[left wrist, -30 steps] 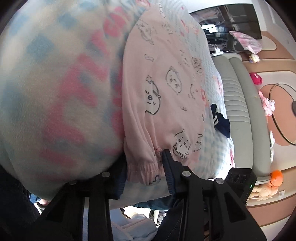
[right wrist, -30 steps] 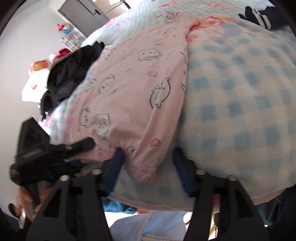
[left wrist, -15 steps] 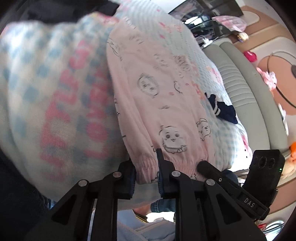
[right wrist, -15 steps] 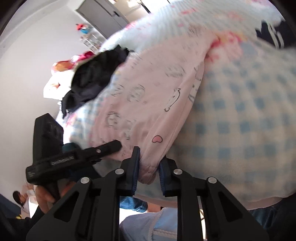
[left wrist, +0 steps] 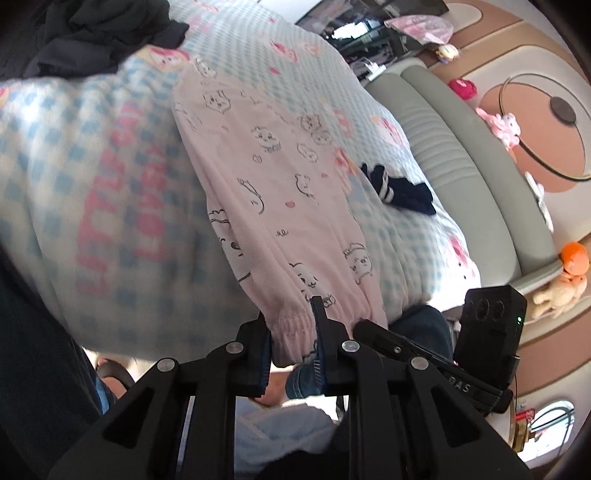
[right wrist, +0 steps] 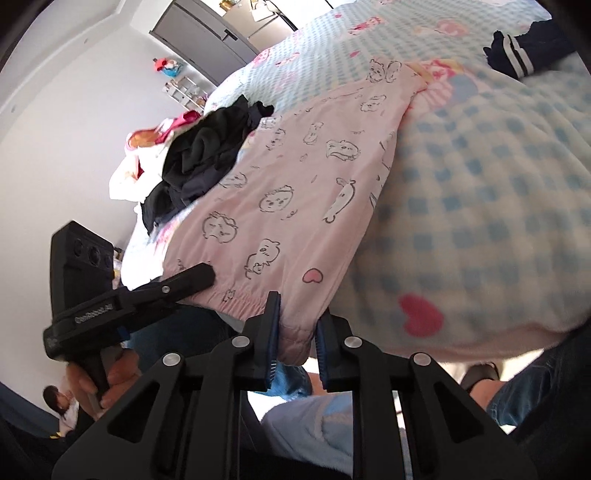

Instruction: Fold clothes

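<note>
Pink cartoon-print trousers (left wrist: 266, 177) (right wrist: 303, 192) lie spread on a bed covered by a blue-checked blanket (left wrist: 92, 177) (right wrist: 480, 206). My left gripper (left wrist: 291, 332) is shut on the elastic hem at one corner of the trousers. My right gripper (right wrist: 297, 325) is shut on the elastic hem at the other corner. Each gripper shows in the other's view: the right one (left wrist: 406, 354) low on the right, the left one (right wrist: 147, 291) low on the left, held by a hand (right wrist: 110, 380).
A pile of dark clothes (right wrist: 207, 155) (left wrist: 92, 33) lies on the bed beyond the trousers. A navy striped garment (left wrist: 399, 188) (right wrist: 517, 51) lies farther along the blanket. A grey padded headboard (left wrist: 461, 177), toys and a wardrobe (right wrist: 207, 40) surround the bed. The person's legs are below.
Both grippers went from open around the trouser hem to shut on it. They have since pulled back and up, lifting the hem edge off the blanket.
</note>
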`<state>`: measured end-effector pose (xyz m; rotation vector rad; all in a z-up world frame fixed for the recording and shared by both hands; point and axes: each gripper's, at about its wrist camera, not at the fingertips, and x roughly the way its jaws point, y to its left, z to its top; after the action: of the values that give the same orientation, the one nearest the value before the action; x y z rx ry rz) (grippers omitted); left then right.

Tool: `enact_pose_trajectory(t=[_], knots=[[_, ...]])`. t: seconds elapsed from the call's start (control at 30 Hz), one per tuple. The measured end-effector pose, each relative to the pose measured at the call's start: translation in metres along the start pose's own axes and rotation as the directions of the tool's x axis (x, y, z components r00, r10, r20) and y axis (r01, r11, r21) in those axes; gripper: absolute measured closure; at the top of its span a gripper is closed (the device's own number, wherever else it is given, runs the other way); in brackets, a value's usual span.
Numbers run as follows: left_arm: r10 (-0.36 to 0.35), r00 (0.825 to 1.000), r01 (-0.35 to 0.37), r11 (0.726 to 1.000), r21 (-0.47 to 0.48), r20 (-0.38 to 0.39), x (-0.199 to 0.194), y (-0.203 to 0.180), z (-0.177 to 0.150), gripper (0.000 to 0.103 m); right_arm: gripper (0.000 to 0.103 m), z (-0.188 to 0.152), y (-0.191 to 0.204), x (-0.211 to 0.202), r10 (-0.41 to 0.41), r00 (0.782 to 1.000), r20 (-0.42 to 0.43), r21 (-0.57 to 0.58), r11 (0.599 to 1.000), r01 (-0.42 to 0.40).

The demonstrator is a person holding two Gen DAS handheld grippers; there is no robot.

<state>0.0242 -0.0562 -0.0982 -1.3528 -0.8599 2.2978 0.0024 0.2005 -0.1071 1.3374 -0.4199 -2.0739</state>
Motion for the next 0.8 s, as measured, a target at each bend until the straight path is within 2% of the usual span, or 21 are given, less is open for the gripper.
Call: enact_pose_trajectory(t=[0.13, 0.23, 0.33, 0.43, 0.57, 0.6, 0.63, 0.67, 0.7, 0.8], knots=[[-0.023, 0.999, 0.021, 0.999, -0.044, -0.045, 0.009, 0.015, -0.005, 0.084, 0.086, -0.008, -0.01, 0.005, 0.013, 0.999, -0.04, 0.035, 0.999, -0.011], [-0.06, 0.997, 0.056, 0.994, -0.091, -0.049, 0.012, 0.021, -0.004, 0.084, 0.086, -0.007, -0.012, 0.009, 0.015, 0.999, -0.052, 0.043, 0.999, -0.013], [-0.08, 0.996, 0.077, 0.995, -0.07, -0.035, 0.007, 0.016, 0.005, 0.084, 0.086, -0.002, -0.003, 0.004, 0.009, 0.999, -0.036, -0.006, 1.0, -0.009], [-0.105, 0.994, 0.105, 0.993, -0.051, -0.004, 0.003, 0.009, 0.029, 0.084, 0.086, 0.016, 0.005, 0.002, 0.024, 0.999, -0.03, -0.04, 0.999, -0.025], [-0.088, 0.994, 0.09, 0.995, -0.037, 0.061, 0.006, 0.004, 0.078, 0.082, 0.083, 0.07, 0.012, 0.009, 0.026, 0.999, 0.035, -0.077, 0.997, -0.023], [-0.085, 0.994, 0.088, 0.995, -0.043, 0.076, 0.009, 0.006, 0.091, 0.077, 0.082, 0.084, 0.014, 0.011, 0.026, 0.998, 0.052, -0.087, 0.996, -0.021], [-0.094, 0.992, 0.099, 0.994, -0.051, 0.086, 0.013, 0.009, 0.105, 0.066, 0.078, 0.098, 0.013, 0.015, 0.024, 0.997, 0.07, -0.084, 0.996, -0.018], [-0.099, 0.991, 0.104, 0.993, -0.058, 0.094, 0.017, 0.013, 0.117, 0.058, 0.069, 0.111, 0.01, 0.021, 0.014, 0.996, 0.085, -0.071, 0.997, -0.008], [-0.081, 0.992, 0.088, 0.994, -0.059, 0.099, 0.019, 0.017, 0.125, 0.049, 0.068, 0.122, 0.005, 0.027, -0.019, 0.995, 0.093, -0.053, 0.998, 0.024], [0.025, 0.99, -0.022, 0.999, -0.023, 0.137, 0.014, 0.024, 0.137, 0.049, 0.064, 0.144, -0.009, 0.037, -0.124, 0.986, 0.115, -0.008, 0.992, 0.126]])
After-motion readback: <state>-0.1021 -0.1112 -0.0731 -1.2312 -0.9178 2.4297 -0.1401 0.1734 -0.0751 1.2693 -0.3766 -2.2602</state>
